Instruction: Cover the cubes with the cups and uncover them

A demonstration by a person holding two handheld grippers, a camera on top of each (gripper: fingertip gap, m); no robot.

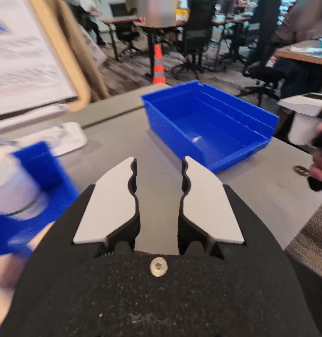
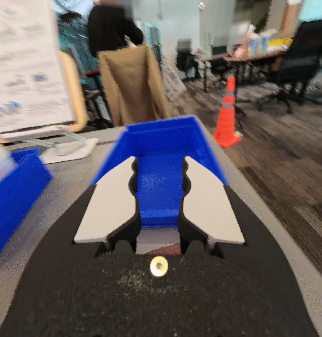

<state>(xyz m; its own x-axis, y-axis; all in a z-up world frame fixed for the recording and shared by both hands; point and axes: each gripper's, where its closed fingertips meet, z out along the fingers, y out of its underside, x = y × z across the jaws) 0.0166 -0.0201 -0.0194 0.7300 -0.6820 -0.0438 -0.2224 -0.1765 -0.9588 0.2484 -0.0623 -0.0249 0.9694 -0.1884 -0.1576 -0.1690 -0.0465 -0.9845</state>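
Observation:
My left gripper (image 1: 158, 161) is open and empty over the grey table (image 1: 156, 209). An empty blue bin (image 1: 209, 125) lies ahead to its right. A second blue bin (image 1: 38, 182) at the left edge holds something white and rounded (image 1: 12, 184), perhaps cups, too blurred to tell. My right gripper (image 2: 159, 161) is open and empty, held above the empty blue bin (image 2: 160, 182). The second blue bin (image 2: 18, 189) shows at the left of the right wrist view. No cubes show in either view.
A white pad (image 1: 65, 138) with cables lies at the table's back left, under a blurred whiteboard (image 1: 23, 54). A hand on the other gripper (image 1: 320, 164) shows at the right edge. An orange cone (image 2: 227, 116), chairs and desks stand on the floor beyond.

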